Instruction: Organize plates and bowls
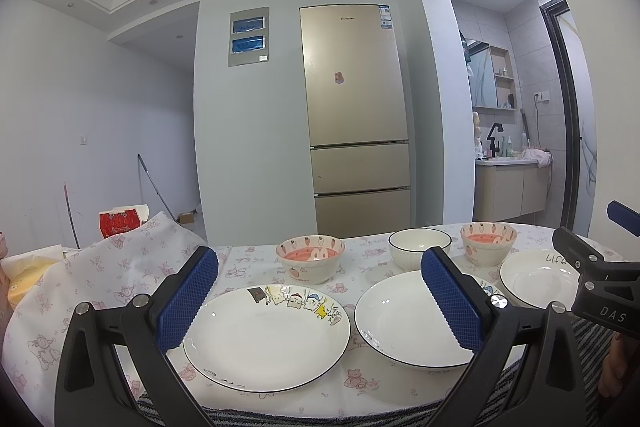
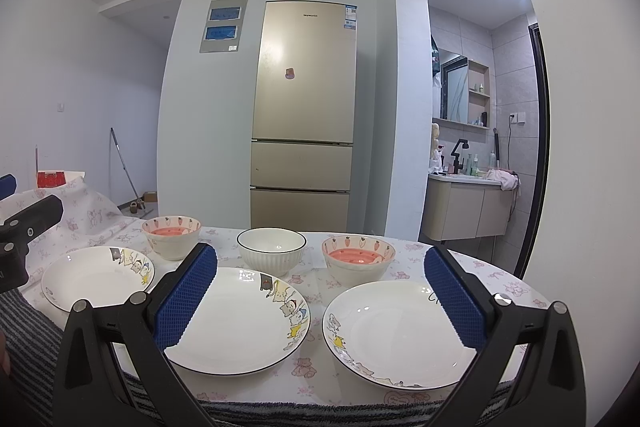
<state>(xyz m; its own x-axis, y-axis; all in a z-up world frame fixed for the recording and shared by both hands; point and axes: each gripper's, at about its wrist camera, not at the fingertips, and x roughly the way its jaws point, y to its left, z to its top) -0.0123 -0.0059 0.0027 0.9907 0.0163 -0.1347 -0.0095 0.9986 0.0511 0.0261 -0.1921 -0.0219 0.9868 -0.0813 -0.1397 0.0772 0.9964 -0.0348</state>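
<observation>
a gold fridge [image 2: 302,107] stands against the far wall beyond the table [image 2: 312,371], with a bathroom vanity [image 2: 466,205] off to the right through an arch. the table wears a floral cloth over a striped mat.

the left gripper [image 1: 320,303] hovers level at the near edge, its blue pads spread wide with nothing between them. a cartoon plate [image 1: 266,337] lies just ahead between the fingers, and a second plate [image 1: 416,319] sits under its right finger. beyond them stand a strawberry bowl [image 1: 310,259], a white ribbed bowl [image 1: 419,247] and another strawberry bowl [image 1: 488,243].

the right gripper [image 2: 320,303] is held the same way, wide open and empty. the middle plate [image 2: 238,321] lies by its left finger, a third plate [image 2: 394,337] by its right.
</observation>
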